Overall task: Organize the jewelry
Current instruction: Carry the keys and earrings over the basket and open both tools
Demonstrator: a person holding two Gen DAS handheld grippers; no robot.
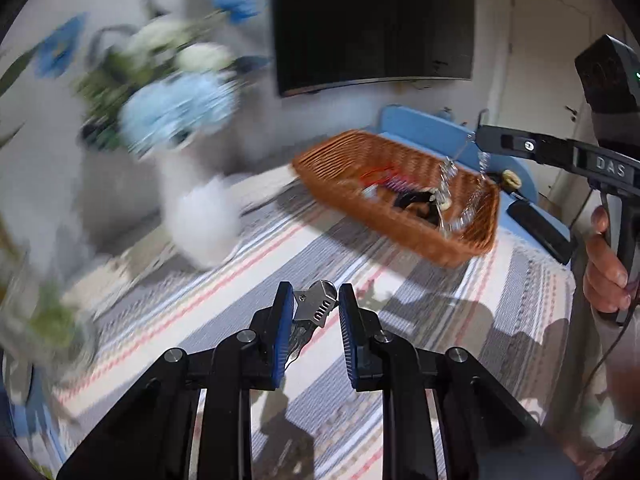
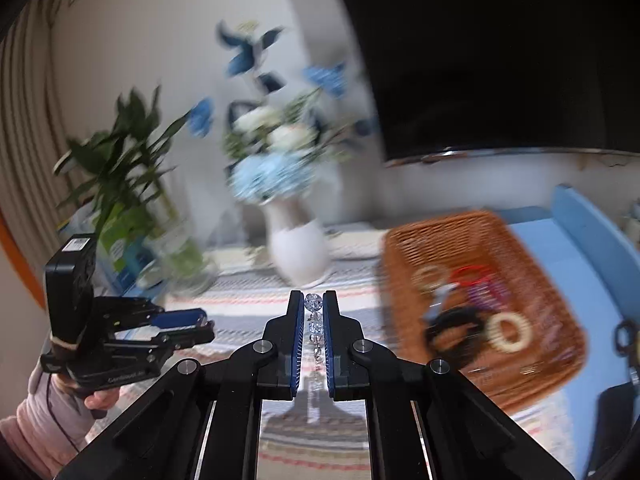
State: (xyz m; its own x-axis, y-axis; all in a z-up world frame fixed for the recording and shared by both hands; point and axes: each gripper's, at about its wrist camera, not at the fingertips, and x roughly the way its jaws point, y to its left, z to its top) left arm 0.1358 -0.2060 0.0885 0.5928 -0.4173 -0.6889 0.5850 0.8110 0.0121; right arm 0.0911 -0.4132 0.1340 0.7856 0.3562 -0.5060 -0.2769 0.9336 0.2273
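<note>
My left gripper [image 1: 311,302] is shut on a silver metal hair clip [image 1: 314,307] above the striped cloth; it also shows in the right wrist view [image 2: 196,326]. My right gripper [image 2: 312,304] is shut on a sparkling crystal chain [image 2: 314,326], which hangs from its tips over the basket in the left wrist view [image 1: 450,172]. The wicker basket [image 1: 332,168] [image 2: 560,364] holds rings, a red bangle [image 2: 470,274], a cream ring [image 2: 510,332] and black hair ties.
A white vase of blue and white flowers [image 2: 296,248] stands at the back of the striped cloth [image 1: 248,300]. A green plant [image 2: 124,168] is at the left. A blue tray [image 2: 568,260] lies beyond the basket. A dark screen [image 1: 372,20] hangs on the wall.
</note>
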